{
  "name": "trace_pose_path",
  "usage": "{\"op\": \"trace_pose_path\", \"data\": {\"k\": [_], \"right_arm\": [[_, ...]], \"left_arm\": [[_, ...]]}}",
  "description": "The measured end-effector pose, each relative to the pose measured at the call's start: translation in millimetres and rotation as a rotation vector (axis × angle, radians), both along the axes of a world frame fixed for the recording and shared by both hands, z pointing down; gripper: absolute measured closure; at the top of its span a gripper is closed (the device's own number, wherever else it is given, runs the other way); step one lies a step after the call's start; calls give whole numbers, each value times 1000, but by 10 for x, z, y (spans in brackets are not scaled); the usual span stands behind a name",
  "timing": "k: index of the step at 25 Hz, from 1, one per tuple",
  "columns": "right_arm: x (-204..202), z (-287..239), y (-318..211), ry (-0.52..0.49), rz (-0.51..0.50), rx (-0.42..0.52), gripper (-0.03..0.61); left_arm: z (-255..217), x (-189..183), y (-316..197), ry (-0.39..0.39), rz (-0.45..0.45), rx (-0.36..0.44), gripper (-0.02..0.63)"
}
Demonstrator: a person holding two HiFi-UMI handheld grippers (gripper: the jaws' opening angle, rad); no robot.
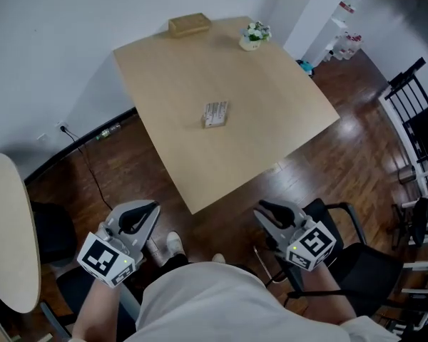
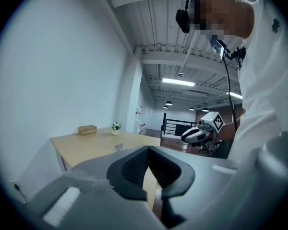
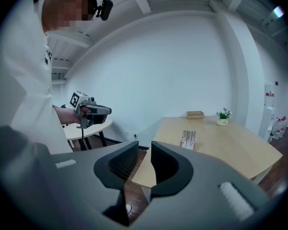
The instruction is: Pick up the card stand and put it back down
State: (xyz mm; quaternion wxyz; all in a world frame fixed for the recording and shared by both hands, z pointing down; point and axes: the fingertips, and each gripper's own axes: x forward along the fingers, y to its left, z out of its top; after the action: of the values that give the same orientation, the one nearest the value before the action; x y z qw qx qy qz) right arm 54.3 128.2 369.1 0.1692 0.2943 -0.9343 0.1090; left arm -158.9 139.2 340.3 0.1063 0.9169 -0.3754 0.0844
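The card stand (image 1: pixel 215 114) lies flat near the middle of the table (image 1: pixel 285 112), untouched. Its grooves run roughly from my near side of the table toward the far edge, where the wooden box (image 1: pixel 189 25) sits. From above it looks almost square, so I cannot settle its long axis. My left gripper (image 1: pixel 141 211) hangs off the table's near corner with its jaws pressed together and empty. My right gripper (image 1: pixel 271 209), off the same corner, shows a narrow gap with nothing in it.
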Motion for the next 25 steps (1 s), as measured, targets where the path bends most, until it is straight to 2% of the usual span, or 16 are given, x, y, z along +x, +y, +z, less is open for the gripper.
{"op": "trace_pose_path", "data": {"k": [6,13,18,25], "right_arm": [[688,65,552,-20,-31,-2,492],[1217,159,1038,-39,-48,-13,492],[1436,169,1211,-53,-46,-2,492],[1430,141,1312,-77,-77,17,494]], "left_arm": [[-55,722,548,17,-54,-3,612],[167,1451,1082,42,-44,-68,612],[184,1745,1273,20,-23,-64,612],[179,1866,1426,13,-30,-68,612]]}}
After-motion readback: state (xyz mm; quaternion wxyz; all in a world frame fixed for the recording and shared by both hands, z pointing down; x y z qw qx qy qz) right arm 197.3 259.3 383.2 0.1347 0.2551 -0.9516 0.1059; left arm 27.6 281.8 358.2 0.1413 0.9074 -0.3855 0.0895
